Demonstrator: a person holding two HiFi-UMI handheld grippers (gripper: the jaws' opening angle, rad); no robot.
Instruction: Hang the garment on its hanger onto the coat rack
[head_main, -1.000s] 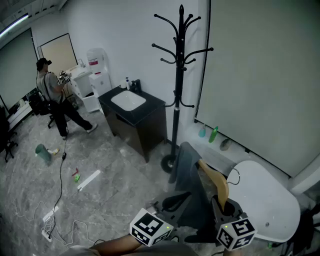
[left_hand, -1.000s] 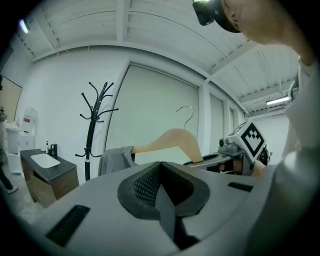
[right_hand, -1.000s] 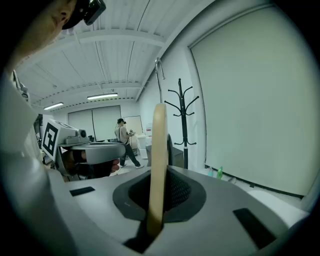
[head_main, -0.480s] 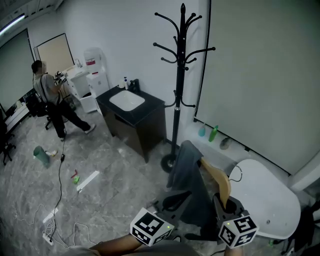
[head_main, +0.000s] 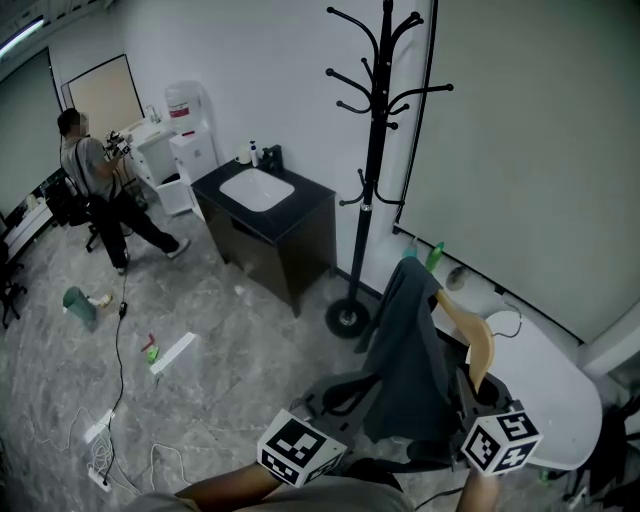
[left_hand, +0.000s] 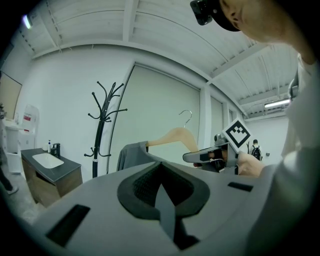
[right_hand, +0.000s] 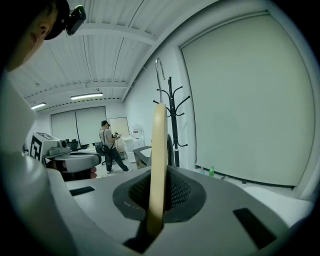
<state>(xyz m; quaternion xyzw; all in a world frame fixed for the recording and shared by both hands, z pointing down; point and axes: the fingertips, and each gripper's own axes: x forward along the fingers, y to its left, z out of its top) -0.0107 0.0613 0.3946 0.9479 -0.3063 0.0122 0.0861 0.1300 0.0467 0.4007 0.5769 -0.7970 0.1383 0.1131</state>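
Observation:
A dark grey garment (head_main: 408, 360) hangs on a wooden hanger (head_main: 479, 345) with a metal hook (left_hand: 187, 116). My right gripper (head_main: 470, 402) is shut on the hanger's bare arm, which runs edge-on between its jaws (right_hand: 159, 165). My left gripper (head_main: 345, 396) sits low beside the garment's left edge, shut with nothing between its jaws (left_hand: 162, 186). The garment (left_hand: 131, 156) shows just beyond it. The black coat rack (head_main: 375, 170) stands upright by the wall past the garment, several hooks at its top bare. It also shows in both gripper views (left_hand: 100, 135) (right_hand: 174, 130).
A black cabinet with a white sink (head_main: 262, 205) stands left of the rack. A white round table (head_main: 545, 385) lies at the right under the hanger. Bottles (head_main: 432, 256) stand at the wall's foot. A person (head_main: 88, 180) stands far left; cables and litter (head_main: 115, 420) lie on the floor.
The hanger with the garment has risen and moved nearer the coat rack, both grippers moving with it. The person at the back has shifted a little.

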